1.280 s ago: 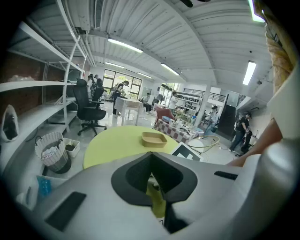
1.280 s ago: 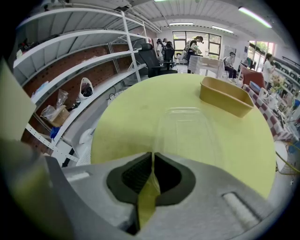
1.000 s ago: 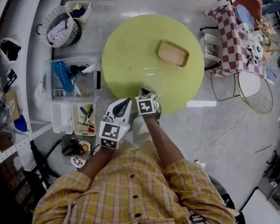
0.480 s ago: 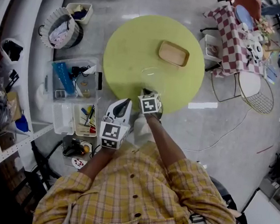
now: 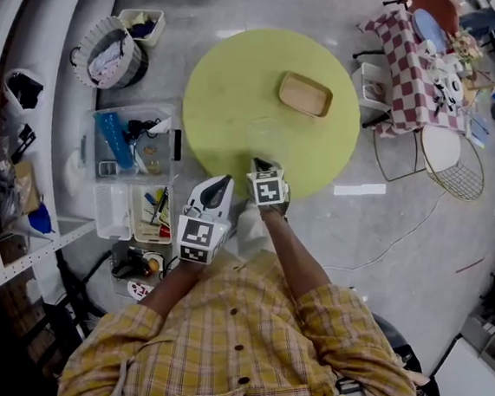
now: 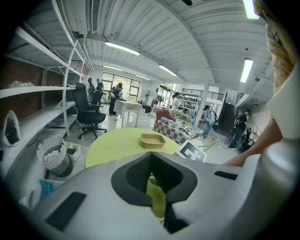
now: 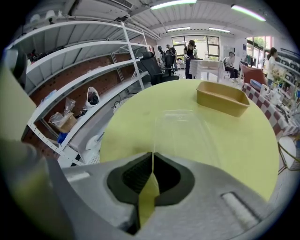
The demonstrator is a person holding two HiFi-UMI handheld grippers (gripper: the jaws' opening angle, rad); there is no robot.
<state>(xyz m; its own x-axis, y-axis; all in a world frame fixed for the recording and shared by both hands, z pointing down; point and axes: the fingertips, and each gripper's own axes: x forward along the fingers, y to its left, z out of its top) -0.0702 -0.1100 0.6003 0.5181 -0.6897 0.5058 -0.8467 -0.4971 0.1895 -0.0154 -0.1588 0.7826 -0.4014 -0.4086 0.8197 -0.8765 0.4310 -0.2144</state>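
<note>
Clear plastic tub (image 7: 182, 133): see-through, rounded rectangle, only a faint rim showing. It sits on the round yellow-green table (image 7: 136, 126), toward the table's near edge.

Right gripper (image 7: 153, 154): at the table's near edge, just short of the tub, jaws clenched on nothing.

Left gripper (image 6: 150, 153): off the table, at its near-left, jaws likewise closed and empty.

Tan tray (image 7: 221, 97): on the table's far side, beyond the tub.

Clear storage bins (image 5: 133, 143): on the floor left of the table.

The clear plastic piece (image 7: 185, 135) on the yellow table (image 7: 133, 119) is too faint to tell lid from tray.
</note>
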